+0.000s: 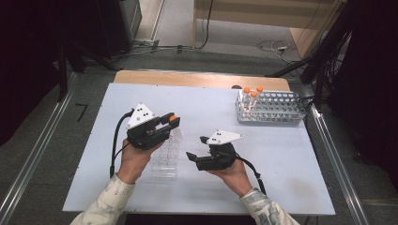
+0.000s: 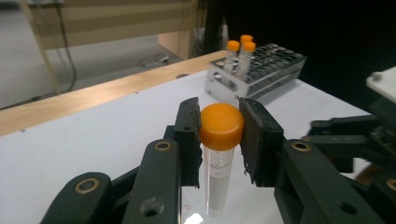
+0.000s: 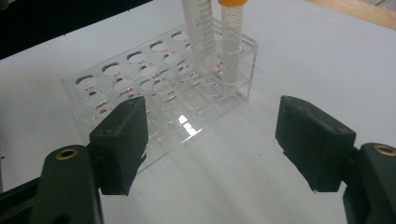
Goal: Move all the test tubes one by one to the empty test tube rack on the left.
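So the left gripper (image 2: 219,135) has its two black jaws clamped on the orange cap of a tube (image 2: 218,172), one pad pressed against each side of the cap, and the clear body hangs straight down below the pads. The long axis is upright, cap on top, bottom end pointing down at a clear rack (image 1: 165,157) on the white table (image 1: 281,159). From the right gripper view the tube (image 3: 232,42) stands in the far corner of that rack (image 3: 159,107), next to another clear tube, but I can't tell if its tip is actually resting on the bottom. The right gripper (image 3: 212,144) is spread wide with nothing between the pads, sitting just off the near side of the rack. A second rack (image 1: 271,108) holding three orange-capped tubes stands well apart, out beyond the left gripper's fingertips.
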`<state>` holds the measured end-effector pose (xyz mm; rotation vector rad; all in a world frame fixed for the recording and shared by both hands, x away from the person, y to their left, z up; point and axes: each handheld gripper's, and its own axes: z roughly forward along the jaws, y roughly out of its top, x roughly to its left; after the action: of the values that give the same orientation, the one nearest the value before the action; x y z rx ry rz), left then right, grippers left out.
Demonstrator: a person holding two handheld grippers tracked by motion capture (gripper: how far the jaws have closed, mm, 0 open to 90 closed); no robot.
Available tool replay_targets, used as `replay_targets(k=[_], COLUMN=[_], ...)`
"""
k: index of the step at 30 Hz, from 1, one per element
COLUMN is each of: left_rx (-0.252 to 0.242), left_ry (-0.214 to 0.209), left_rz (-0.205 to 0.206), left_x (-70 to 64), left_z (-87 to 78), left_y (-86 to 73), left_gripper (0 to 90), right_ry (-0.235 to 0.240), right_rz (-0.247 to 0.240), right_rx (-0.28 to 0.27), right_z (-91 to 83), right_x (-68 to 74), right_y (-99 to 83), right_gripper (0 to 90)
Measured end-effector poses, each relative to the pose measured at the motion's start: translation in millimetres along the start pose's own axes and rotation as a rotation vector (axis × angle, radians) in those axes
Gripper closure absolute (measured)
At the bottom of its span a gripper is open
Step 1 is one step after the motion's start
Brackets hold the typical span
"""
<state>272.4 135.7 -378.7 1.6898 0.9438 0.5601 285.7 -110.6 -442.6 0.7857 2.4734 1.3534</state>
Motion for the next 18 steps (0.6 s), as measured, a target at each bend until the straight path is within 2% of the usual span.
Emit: replay_targets(k=[7,18], left_rx=[0.009,0.067], left_ry=[0.064,0.080], left_rz=[0.019,0.018], left_x=[4.9,9.0], left_z=[4.1,19.4], left_y=[-3.2,-16.8], left_gripper=[70.1,69.9], right_ry=[-0.006,-0.006], right_rz=[0.001,0.002], right_rx=[-0.004,-0.004], right_z=[-1.0,-1.6], right_x=[0.4,-0.3], right_y=[0.1,0.0], right_gripper=[24.0,24.1])
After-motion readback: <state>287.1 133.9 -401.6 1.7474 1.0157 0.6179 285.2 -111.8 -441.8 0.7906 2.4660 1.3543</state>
